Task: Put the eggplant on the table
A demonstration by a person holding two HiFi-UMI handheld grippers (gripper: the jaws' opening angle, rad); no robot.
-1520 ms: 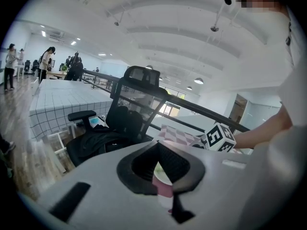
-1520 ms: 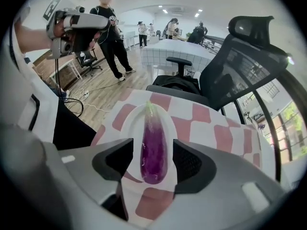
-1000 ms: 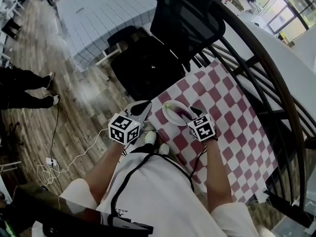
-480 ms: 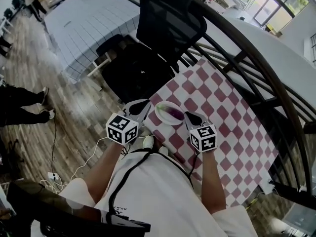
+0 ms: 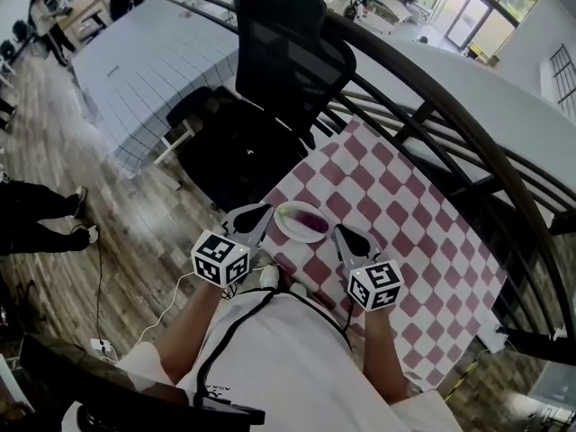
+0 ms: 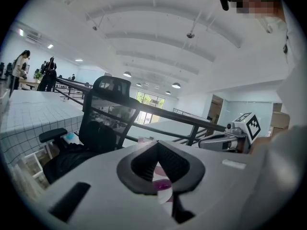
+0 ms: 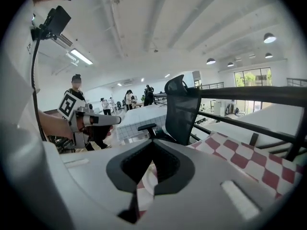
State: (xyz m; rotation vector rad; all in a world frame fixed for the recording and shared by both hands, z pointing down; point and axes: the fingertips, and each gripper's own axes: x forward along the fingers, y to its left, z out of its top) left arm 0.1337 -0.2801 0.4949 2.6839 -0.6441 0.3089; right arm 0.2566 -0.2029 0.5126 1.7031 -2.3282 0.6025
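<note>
A purple eggplant (image 5: 310, 216) lies on a white plate (image 5: 290, 225) at the near-left corner of the red-and-white checkered table (image 5: 409, 241). My left gripper (image 5: 259, 211) hovers just left of the plate, jaws together, holding nothing. My right gripper (image 5: 341, 233) hangs to the plate's right, raised, also shut and empty. In the left gripper view, the closed jaws (image 6: 157, 144) leave a slit where the purple eggplant (image 6: 162, 186) shows. The right gripper view has its jaws (image 7: 152, 143) closed, with a bit of the plate (image 7: 152, 177) below them.
A black office chair (image 5: 288, 57) stands past the table's left corner. A dark curved railing (image 5: 432, 106) crosses behind the table. A white tiled table (image 5: 153, 61) is farther left. A person's legs (image 5: 40, 210) are on the wood floor, with cables (image 5: 135, 304) nearby.
My right gripper has left the plate, shut with nothing in it, and risen back toward me. The left gripper has lifted slightly. The eggplant remains on the plate.
</note>
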